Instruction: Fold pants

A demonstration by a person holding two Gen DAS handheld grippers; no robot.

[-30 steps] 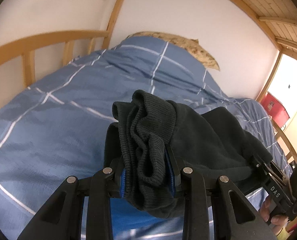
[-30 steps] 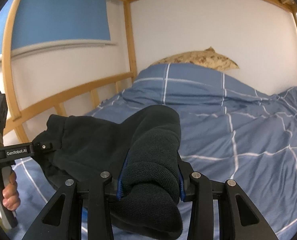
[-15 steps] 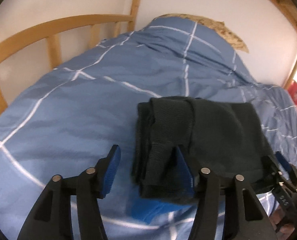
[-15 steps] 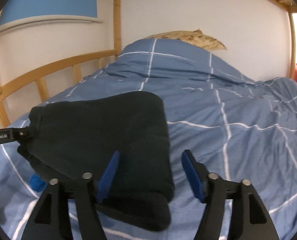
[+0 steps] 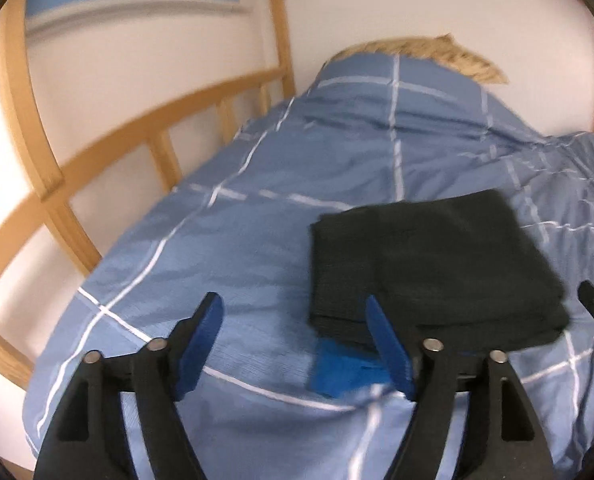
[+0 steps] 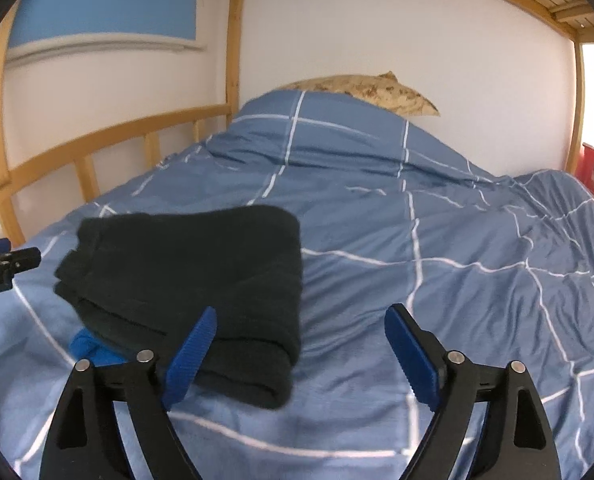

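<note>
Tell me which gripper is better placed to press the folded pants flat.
Either, marginally the left. Both the left gripper and the right gripper are open and empty beside the folded pants, but the left's inner finger overlaps the near edge more squarely; the right sits off its corner.

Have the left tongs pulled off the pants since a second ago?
Yes. The left tongs now stand open, clear to the left of the folded pants, which lie on the duvet.

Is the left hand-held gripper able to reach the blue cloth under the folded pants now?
Probably yes. The left hand-held gripper is open, and the blue cloth sticks out from under the folded pants just beside its right finger, with nothing over that exposed part.
</note>
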